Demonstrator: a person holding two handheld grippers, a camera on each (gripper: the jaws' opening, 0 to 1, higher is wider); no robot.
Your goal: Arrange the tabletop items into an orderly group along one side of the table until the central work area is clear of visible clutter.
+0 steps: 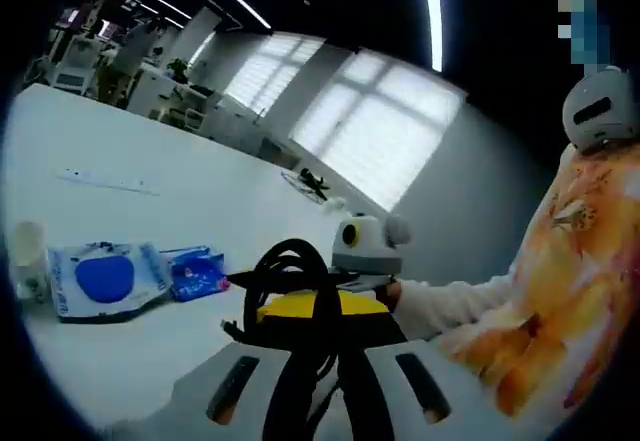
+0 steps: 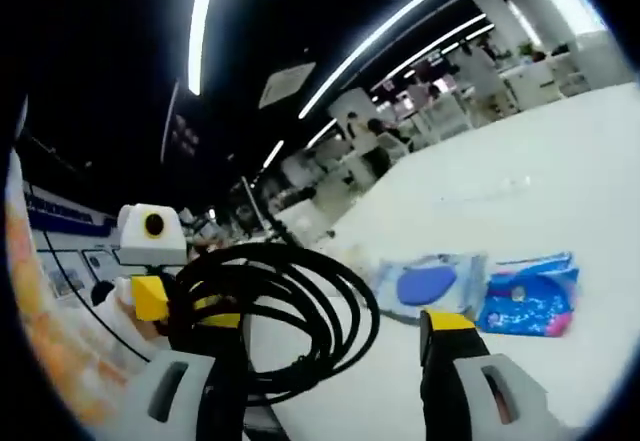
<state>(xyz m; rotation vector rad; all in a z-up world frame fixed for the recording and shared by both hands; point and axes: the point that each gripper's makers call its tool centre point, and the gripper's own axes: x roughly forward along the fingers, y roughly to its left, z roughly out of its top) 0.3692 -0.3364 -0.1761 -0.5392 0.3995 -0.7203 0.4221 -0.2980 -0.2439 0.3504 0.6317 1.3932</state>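
**Operator:** Closest to my left camera is the black cable [image 1: 292, 273], a coiled bundle sitting right between the left gripper [image 1: 330, 386] jaws. Its loops rise at twelve o'clock above the jaw tips and a strand runs down the middle between them. From what I see, the jaws are closed on it.

**Monitor:** And the right side?

**Operator:** In the right gripper view the same cable [image 2: 285, 316] fills my nine o'clock. The coil hangs against the left jaw of the right gripper [image 2: 335, 376], and the other jaw stands well apart at five o'clock with nothing touching it. So the right jaws are parted, with table showing between them.

**Monitor:** Is the other tool in sight?

**Operator:** Yes. From the left camera the right gripper [image 1: 350, 279] sits just behind the coil, at about one o'clock, held by a person's hand [image 1: 400, 291] coming out of an orange patterned sleeve [image 1: 560, 281].

**Monitor:** What else is on the table?

**Operator:** On the white table [image 1: 200, 196], at nine o'clock in the left gripper view, lies a clear pack with a blue oval [image 1: 105, 277], and a blue packet [image 1: 198, 272] lies touching or just beside it. A pale cup-like thing [image 1: 28, 256] stands further out at nine; I cannot tell what it is. A thin ruler-like strip [image 1: 105, 181] lies well apart, toward ten o'clock. From the right camera I see the clear pack [image 2: 428, 283] and the blue packet [image 2: 530, 299] together at three o'clock.
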